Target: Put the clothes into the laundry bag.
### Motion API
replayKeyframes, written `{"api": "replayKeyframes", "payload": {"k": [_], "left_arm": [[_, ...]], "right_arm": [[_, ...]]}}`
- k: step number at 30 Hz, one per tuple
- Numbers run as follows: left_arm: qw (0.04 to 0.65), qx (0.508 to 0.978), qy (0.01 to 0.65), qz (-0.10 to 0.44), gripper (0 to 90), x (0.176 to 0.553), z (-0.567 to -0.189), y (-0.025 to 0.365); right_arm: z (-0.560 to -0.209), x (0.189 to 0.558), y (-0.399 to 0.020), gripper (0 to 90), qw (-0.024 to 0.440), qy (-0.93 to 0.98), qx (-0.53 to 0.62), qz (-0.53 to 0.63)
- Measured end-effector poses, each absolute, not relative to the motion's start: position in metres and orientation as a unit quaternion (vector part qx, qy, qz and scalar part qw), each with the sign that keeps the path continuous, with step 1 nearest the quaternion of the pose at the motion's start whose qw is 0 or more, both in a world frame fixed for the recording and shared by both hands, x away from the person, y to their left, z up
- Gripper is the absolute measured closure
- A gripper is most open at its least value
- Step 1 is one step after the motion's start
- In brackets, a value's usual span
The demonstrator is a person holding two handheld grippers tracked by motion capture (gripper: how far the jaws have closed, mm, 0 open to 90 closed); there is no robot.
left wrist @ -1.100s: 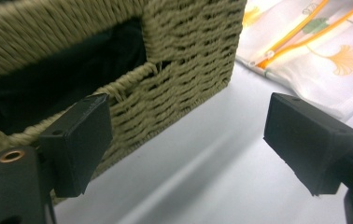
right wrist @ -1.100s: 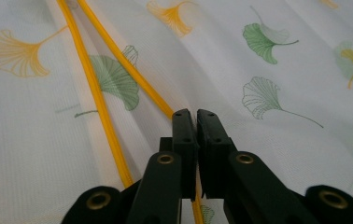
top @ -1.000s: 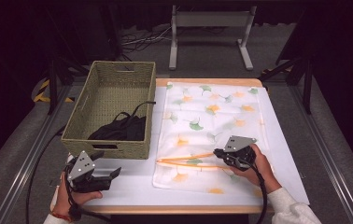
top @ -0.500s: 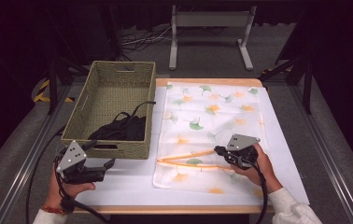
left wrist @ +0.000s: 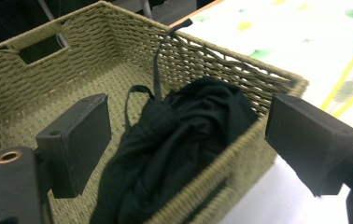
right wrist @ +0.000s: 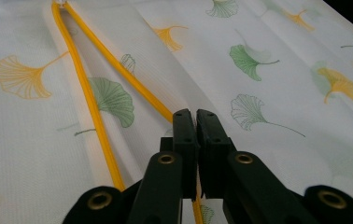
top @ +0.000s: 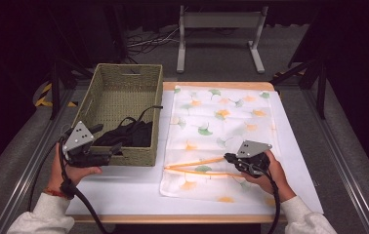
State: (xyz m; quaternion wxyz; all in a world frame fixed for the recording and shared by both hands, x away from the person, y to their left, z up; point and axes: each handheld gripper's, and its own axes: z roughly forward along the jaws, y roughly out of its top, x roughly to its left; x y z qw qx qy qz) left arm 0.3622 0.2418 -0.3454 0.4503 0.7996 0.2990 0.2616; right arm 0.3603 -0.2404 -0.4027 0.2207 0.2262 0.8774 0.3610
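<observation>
Bag: a white mesh laundry bag (top: 221, 131) printed with green and orange ginkgo leaves lay flat across the centre and right of the high view, its orange zipper (top: 197, 165) parted in a narrow V near the lower edge.
Right gripper: the right gripper (top: 232, 158), at lower right of centre, had its jaws pressed together, pinching the bag's fabric beside the zipper's upper band.
Left gripper: the left gripper (top: 116, 148), at lower left, hung with jaws spread wide over the near wall of the basket, nothing between them.
Basket: a woven green-tan basket (top: 105, 95) stood just left of the bag, holding a crumpled black garment (left wrist: 184, 135) whose strap trailed over the rim.
Table: white surface (top: 124, 190).
</observation>
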Motion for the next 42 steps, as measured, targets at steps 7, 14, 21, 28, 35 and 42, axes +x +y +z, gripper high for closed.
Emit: {"api": "replayKeyframes", "payload": {"k": [7,14,21,28,35,42], "left_arm": [[0.427,0.825,0.296,0.223,11.2,0.387,-0.343,0.235],[0.364,0.865,0.288,0.188,8.7,0.417,-0.34,0.222],[0.319,0.888,0.272,0.187,8.3,0.437,-0.343,0.201],[0.263,0.917,0.252,0.163,8.2,0.454,-0.346,0.184],[0.193,0.943,0.238,0.133,7.2,0.468,-0.356,0.174],[0.147,0.948,0.267,0.096,7.0,0.49,-0.372,0.172]], "right_arm": [[-0.403,0.361,-0.24,87.0,0.219,0.878,0.226,0.36],[-0.405,0.362,-0.24,87.0,0.215,0.881,0.226,0.356],[-0.407,0.362,-0.24,86.9,0.212,0.883,0.224,0.354],[-0.409,0.362,-0.239,86.8,0.209,0.886,0.223,0.349],[-0.411,0.363,-0.239,86.7,0.204,0.888,0.224,0.346],[-0.412,0.364,-0.239,86.6,0.202,0.89,0.223,0.343]]}}
